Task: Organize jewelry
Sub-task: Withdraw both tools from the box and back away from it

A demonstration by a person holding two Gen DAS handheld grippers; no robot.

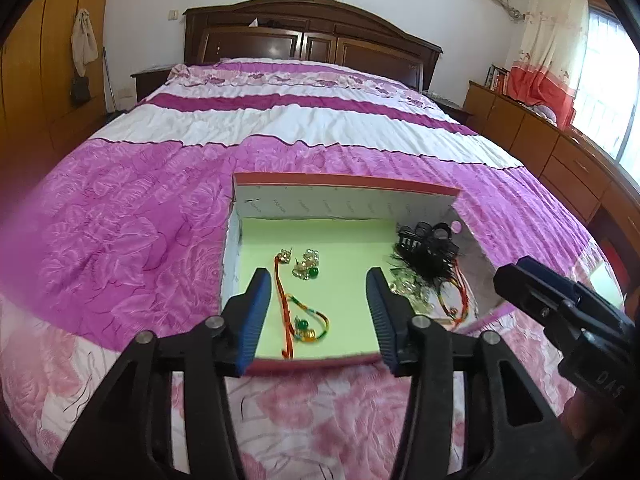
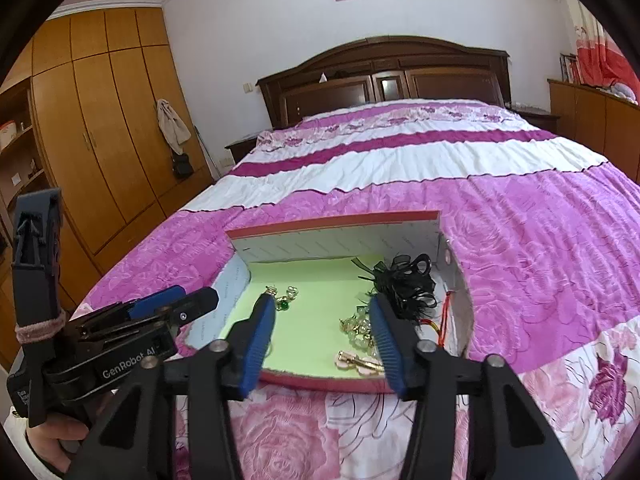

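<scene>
Both tongs, left (image 1: pixel 318 312) and right (image 2: pixel 322 334), gape empty above the box (image 1: pixel 344 182) at frame centre on the bed (image 1: pixel 140 208); approach one bracelet (image 1: pixel 308 320) squarely, avoiding tangled neighbours

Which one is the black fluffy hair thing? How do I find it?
Look on the pink and white bedspread for the open box with a pale green floor. The black hair clip sits in its far right corner. It is the only black, feathery piece; the pieces beside it are gold, red or green.
</scene>
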